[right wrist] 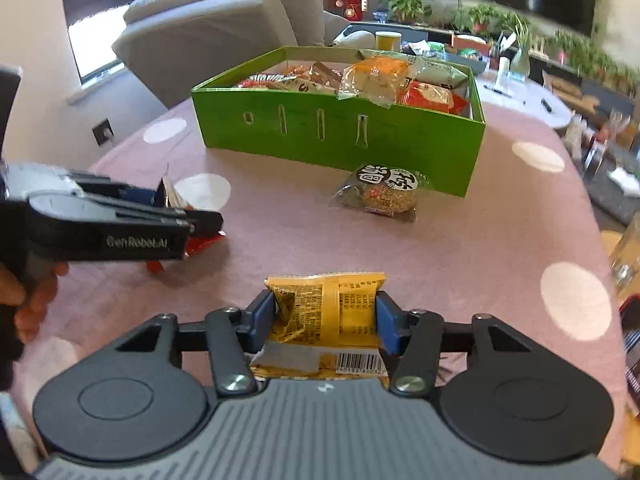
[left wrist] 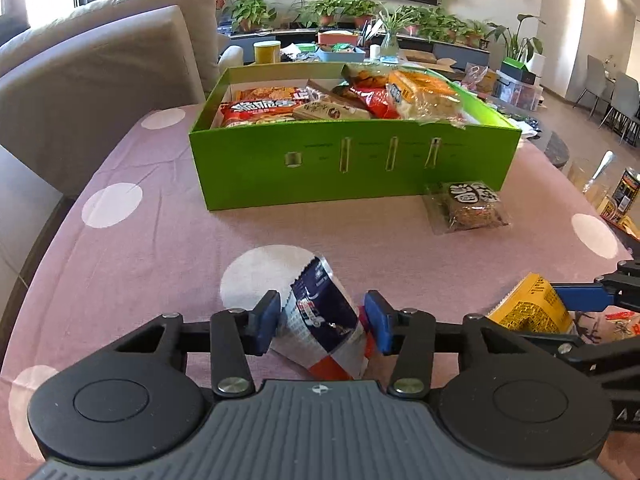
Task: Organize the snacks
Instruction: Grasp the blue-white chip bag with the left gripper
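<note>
Green box waits at the far edge; both claws are loaded.

Yellow snack packet [right wrist: 324,312] is pinched between the right claw [right wrist: 326,320] pads near the counter's [right wrist: 460,248] near edge, while the left claw [left wrist: 320,322] is clamped on a blue, white and red packet [left wrist: 324,320] just to its left. To do this well, I judge each should lift clear of the green box [left wrist: 352,160] front wall, pass over the round-labelled snack [right wrist: 384,192] lying against it, and release over the emptier left side, since the right side is heaped above the rim.
</note>
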Demonstrator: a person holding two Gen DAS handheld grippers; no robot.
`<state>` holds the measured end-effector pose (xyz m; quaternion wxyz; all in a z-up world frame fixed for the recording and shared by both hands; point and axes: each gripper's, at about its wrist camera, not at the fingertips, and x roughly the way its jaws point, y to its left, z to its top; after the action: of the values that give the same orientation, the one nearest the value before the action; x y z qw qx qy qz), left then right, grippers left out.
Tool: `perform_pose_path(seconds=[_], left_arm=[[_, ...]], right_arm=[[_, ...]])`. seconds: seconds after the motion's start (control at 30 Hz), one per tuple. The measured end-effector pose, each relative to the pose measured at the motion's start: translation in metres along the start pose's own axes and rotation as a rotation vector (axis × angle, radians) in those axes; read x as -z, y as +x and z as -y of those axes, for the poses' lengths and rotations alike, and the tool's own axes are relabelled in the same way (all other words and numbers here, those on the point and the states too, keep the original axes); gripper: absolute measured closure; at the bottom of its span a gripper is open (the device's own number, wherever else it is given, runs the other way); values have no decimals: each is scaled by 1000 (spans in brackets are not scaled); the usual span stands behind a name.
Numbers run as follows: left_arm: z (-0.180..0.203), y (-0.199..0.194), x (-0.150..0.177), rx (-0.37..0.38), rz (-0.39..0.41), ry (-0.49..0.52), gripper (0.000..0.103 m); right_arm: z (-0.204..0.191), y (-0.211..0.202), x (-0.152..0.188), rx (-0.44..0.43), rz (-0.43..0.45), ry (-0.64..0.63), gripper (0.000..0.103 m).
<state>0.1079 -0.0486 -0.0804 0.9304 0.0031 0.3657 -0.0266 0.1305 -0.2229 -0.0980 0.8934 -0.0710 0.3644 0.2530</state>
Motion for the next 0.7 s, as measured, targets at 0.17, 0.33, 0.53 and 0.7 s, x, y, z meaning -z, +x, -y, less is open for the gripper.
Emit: perform_pose_path(seconds=[0.17, 0.33, 0.53, 0.7], left_arm=[[-2, -10, 2, 19, 22, 3, 62], [-5, -20, 2, 36, 47, -2, 62], [-7, -34, -2, 58, 88, 5, 62], [-9, -40, -6, 66, 108, 6, 62]], right_arm=[[2, -18, 0, 1, 59, 32, 26], [1, -32, -5, 0, 98, 52, 26], [2, -34, -12, -10, 115, 78, 26], [-2, -34, -19, -14, 131, 78, 26]])
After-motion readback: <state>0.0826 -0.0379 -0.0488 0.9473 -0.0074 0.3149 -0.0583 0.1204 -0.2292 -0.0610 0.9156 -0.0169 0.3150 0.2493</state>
